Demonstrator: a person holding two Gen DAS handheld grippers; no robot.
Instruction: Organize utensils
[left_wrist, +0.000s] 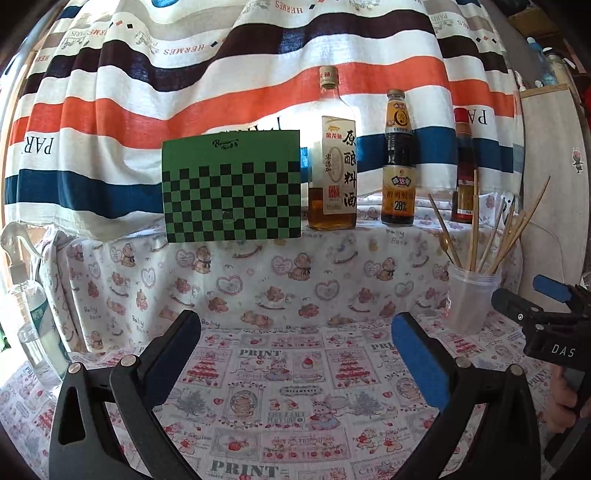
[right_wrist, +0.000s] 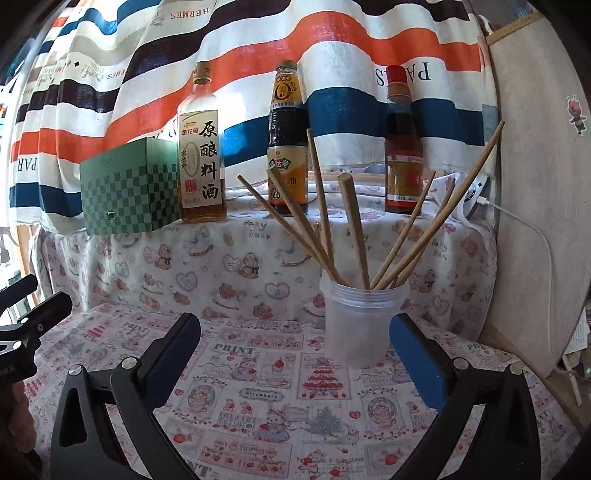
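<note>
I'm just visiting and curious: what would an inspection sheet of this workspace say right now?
Surface: table under a printed bear-pattern cloth.
Job's things: wooden chopsticks standing fanned in a clear plastic cup.
Clutter: three sauce bottles and a green checkered box on the raised back ledge; a spray bottle at the left.
Grippers: left gripper and right gripper both open, holding nothing.
Cables: a white cable at the right.
Surroundings: a striped curtain behind.
</note>
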